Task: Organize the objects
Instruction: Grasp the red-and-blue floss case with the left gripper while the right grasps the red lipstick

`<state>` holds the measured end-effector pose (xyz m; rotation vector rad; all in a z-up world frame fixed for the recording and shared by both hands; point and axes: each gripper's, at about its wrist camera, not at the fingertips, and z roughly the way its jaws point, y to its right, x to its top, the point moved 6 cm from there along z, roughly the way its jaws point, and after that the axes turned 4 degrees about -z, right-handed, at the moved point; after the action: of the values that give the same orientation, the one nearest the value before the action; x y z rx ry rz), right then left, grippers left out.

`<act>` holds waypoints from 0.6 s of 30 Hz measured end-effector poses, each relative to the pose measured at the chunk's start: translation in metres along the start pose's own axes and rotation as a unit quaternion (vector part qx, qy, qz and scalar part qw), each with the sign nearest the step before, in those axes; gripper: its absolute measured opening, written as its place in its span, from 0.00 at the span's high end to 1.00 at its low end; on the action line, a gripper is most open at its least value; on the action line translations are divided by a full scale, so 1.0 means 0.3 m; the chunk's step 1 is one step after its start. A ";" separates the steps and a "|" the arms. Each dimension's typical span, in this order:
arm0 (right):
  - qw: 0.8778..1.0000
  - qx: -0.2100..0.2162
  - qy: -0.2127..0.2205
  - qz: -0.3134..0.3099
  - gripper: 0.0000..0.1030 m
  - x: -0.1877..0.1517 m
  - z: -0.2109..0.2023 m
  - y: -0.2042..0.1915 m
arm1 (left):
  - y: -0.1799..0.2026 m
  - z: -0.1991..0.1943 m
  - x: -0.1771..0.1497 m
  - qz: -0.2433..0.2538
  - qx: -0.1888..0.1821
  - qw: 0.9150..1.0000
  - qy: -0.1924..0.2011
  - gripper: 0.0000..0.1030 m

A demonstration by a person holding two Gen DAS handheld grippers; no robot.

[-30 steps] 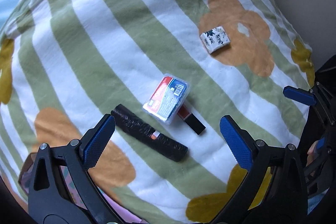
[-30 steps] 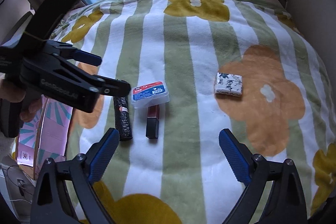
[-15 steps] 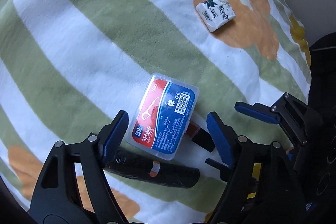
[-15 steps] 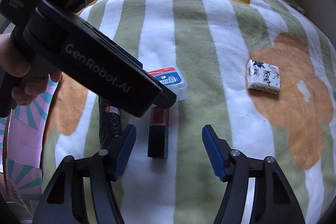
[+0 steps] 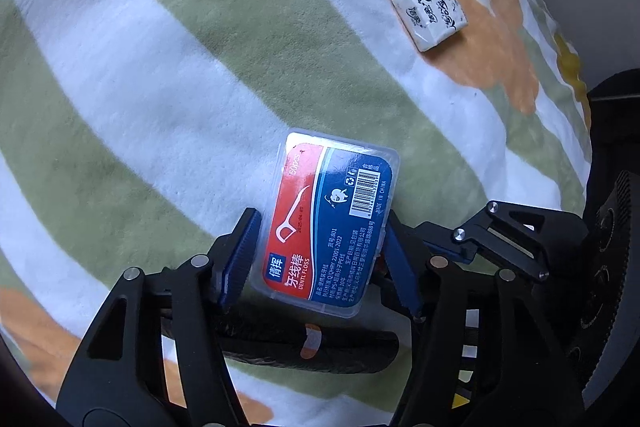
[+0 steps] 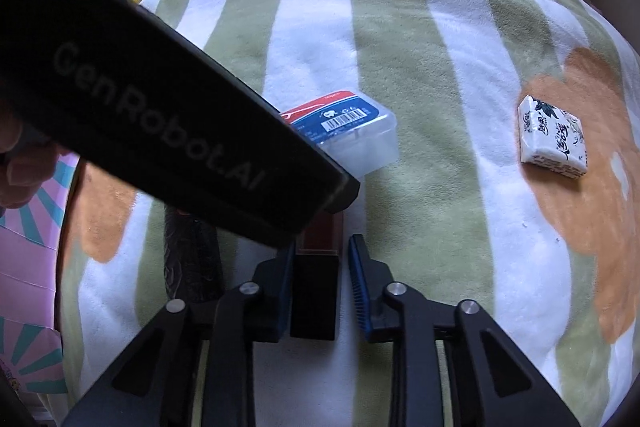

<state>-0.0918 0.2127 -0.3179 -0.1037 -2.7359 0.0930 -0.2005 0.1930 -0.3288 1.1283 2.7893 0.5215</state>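
The left claw [image 5: 320,259], pointing steeply down, is closing around the clear floss-pick box [image 5: 332,223], its blue pads against both long sides. The label reads "DENTL FLOSS", "50pcs" and "MADE IN CHINA". Just below the box lies a black wrapped tube [image 5: 304,343] on the striped, flowered blanket [image 5: 160,87]. The right claw [image 6: 320,283], also tilted down, is pinched on the black-capped lipstick [image 6: 316,291], close under the left tool's body marked "GenRobot.AI". A small tissue pack [image 6: 552,143] sits well apart on an orange flower near the blanket's right edge, with open blanket between.
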 end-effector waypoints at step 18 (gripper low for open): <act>1.000 -0.007 0.007 0.007 0.82 -0.034 -0.183 0.038 | 0.059 -0.213 -0.001 -0.041 0.003 0.997 0.063 0.46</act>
<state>-0.0600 0.2259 -0.2723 -0.1260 -2.7217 0.0776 -0.2019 0.1869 -0.2629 1.0103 2.9316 0.5949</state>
